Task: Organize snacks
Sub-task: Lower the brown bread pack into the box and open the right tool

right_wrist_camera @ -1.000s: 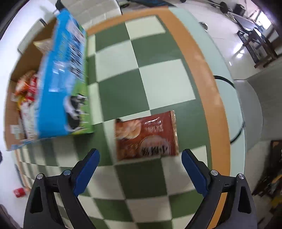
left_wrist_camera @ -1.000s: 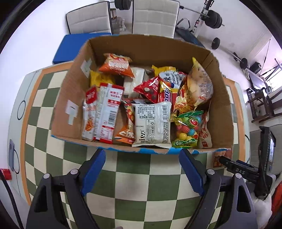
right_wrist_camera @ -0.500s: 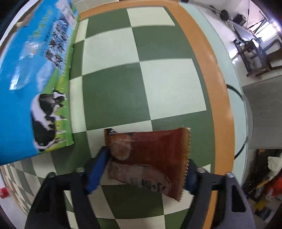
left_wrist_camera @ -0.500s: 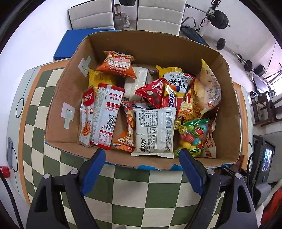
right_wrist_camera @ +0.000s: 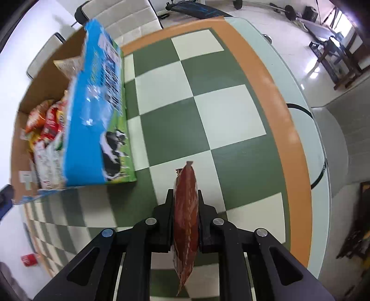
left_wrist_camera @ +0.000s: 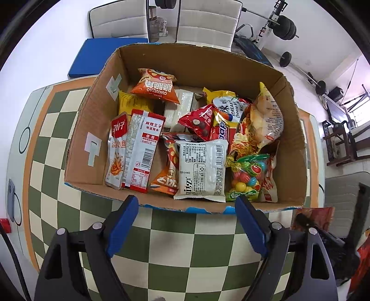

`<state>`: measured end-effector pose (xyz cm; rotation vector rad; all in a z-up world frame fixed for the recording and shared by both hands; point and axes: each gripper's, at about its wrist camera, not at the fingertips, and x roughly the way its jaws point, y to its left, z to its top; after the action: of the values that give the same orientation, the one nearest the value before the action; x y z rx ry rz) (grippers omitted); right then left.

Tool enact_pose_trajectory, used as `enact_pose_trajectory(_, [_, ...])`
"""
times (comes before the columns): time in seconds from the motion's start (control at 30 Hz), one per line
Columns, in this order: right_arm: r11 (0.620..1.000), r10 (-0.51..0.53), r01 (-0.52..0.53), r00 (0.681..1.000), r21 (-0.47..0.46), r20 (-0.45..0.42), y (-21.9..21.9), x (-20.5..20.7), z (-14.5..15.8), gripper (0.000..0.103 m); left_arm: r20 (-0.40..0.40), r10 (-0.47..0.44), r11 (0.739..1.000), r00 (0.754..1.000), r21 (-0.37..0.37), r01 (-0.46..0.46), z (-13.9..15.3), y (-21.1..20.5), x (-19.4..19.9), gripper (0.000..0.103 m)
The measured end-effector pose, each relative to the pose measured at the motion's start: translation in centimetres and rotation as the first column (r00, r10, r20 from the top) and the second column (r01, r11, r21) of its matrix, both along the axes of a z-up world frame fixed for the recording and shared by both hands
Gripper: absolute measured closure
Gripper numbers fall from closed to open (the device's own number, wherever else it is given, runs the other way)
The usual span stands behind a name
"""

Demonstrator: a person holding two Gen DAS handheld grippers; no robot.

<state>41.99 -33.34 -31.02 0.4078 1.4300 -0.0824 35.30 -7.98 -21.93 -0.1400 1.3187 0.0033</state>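
Observation:
A cardboard box [left_wrist_camera: 291, 148] with a blue printed outside [right_wrist_camera: 97, 111] stands on the checkered table and holds several snack packets [left_wrist_camera: 198, 171]. My left gripper [left_wrist_camera: 185, 222] is open and empty, hovering at the box's near wall. My right gripper [right_wrist_camera: 186, 199] is shut on a red-brown snack packet [right_wrist_camera: 185, 208], held edge-on and lifted above the table, to the right of the box. That packet also shows in the left wrist view [left_wrist_camera: 316, 215], past the box's near right corner.
The green and white checkered table [right_wrist_camera: 219, 111] has an orange border and pale rim. White chairs [left_wrist_camera: 208, 20] and a blue mat [left_wrist_camera: 97, 55] lie behind the box. Gym weights and dark furniture stand on the floor at right. A small red object [right_wrist_camera: 29, 260] lies on the floor.
My right gripper closed on the red-brown packet and lifted it off the table, turning it edge-on. My left gripper rose slightly over the box's near wall.

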Motion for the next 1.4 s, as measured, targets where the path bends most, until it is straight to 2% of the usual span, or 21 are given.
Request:
enact_pose_trajectory(0.1, [0.999, -0.019, 0.018, 0.999, 0.044, 0.031, -1.1, -0.7, 2.3, 0.087, 0.01, -0.013, 1.0, 1.0, -0.026, 0.013, 0.9, 0.0, -0.2, 0.018])
enact_pose_trajectory(0.27, [0.994, -0.019, 0.006, 0.992, 0.109, 0.121, -0.1, -0.7, 8.5, 0.087, 0.025, -0.061, 0.997, 0.998, -0.052, 0.062, 3.0, -0.2, 0.4, 0.017])
enact_pose_trajectory(0.3, [0.992, -0.015, -0.003, 0.989, 0.122, 0.145, 0.4, -0.8, 10.0, 0.087, 0.024, -0.071, 0.996, 0.997, -0.046, 0.072, 3.4, -0.3, 0.6, 0.009])
enact_pose_trajectory(0.33, [0.991, -0.007, -0.015, 0.987, 0.132, 0.161, 0.8, -0.6, 11.1, 0.087, 0.027, -0.08, 0.996, 0.996, -0.04, 0.081, 3.8, -0.3, 1.0, 0.005])
enact_pose_trajectory(0.43, [0.983, 0.02, -0.057, 0.979, 0.173, 0.205, 2.5, 1.3, 14.0, 0.087, 0.044, -0.079, 0.995, 0.996, -0.053, 0.081, 4.7, 0.2, 2.0, 0.005])
enact_pose_trajectory(0.57, [0.969, 0.067, -0.121, 0.967, 0.214, 0.245, 6.1, 4.6, 15.5, 0.087, 0.049, -0.053, 0.997, 0.997, -0.054, 0.056, 5.1, 1.6, 4.2, 0.005])
enact_pose_trajectory(0.67, [0.958, 0.09, -0.154, 0.963, 0.243, 0.253, 7.9, 6.9, 15.8, 0.087, 0.047, -0.043, 0.999, 0.998, -0.026, 0.045, 4.6, 2.7, 6.0, 0.005])
enact_pose_trajectory(0.8, [0.947, 0.127, -0.195, 0.958, 0.256, 0.259, 10.7, 11.4, 15.3, 0.087, 0.005, -0.03, 0.999, 1.0, 0.018, 0.03, 3.2, 4.2, 9.4, 0.005])
enact_pose_trajectory(1.1, [0.943, 0.176, -0.226, 0.961, 0.242, 0.213, 15.5, 20.2, 11.9, 0.087, -0.035, -0.043, 0.996, 0.998, 0.079, 0.046, 1.0, 6.2, 15.7, 0.005])
enact_pose_trajectory(1.4, [0.94, 0.218, -0.252, 0.962, 0.228, 0.166, 18.2, 24.1, 9.3, 0.086, -0.038, -0.062, 0.993, 0.997, 0.102, 0.066, 0.4, 6.5, 18.0, 0.005])
